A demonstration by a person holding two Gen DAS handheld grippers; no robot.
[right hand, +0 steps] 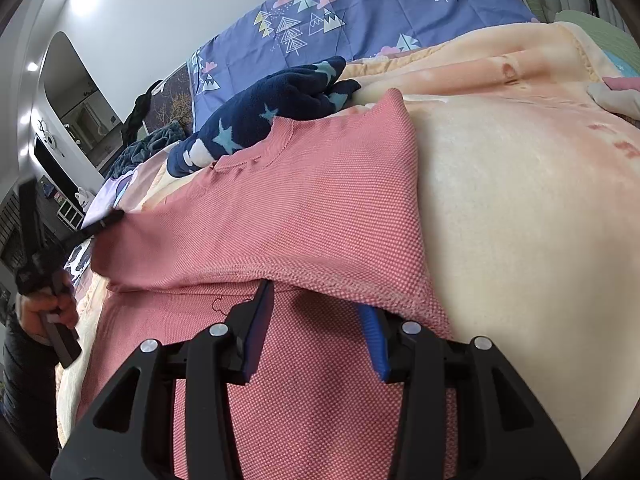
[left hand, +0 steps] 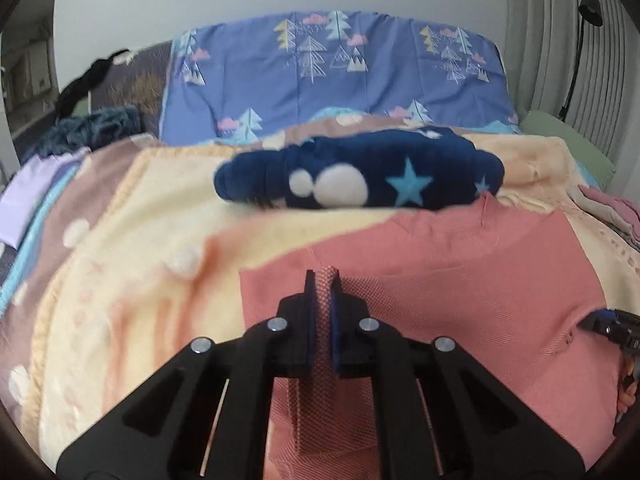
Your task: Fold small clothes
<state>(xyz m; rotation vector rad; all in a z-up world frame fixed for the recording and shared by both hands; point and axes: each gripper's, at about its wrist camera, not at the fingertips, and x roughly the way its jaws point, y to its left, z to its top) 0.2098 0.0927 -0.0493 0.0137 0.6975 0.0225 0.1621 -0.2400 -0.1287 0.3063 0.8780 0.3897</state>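
A pink knit garment (left hand: 440, 264) lies spread on the cream blanket (left hand: 140, 208). My left gripper (left hand: 323, 276) is shut on a pinched ridge of its fabric, which runs up between the jaws. In the right wrist view the same garment (right hand: 300, 208) has one side lifted toward the left, where the left gripper (right hand: 108, 218) holds its edge. My right gripper (right hand: 316, 298) stands open over the lower pink layer, blue pads apart. A folded flap drapes over its tips. The right gripper (left hand: 600, 322) also shows at the right edge of the left wrist view.
A navy fleece garment with stars (left hand: 360, 176) lies bunched just beyond the pink one. Behind it is a blue tree-print quilt (left hand: 320, 72). Folded clothes (left hand: 612, 212) sit at the right, lilac cloth (left hand: 32, 192) and teal cloth (left hand: 92, 128) at the left. A hand (right hand: 48, 308) holds the left gripper.
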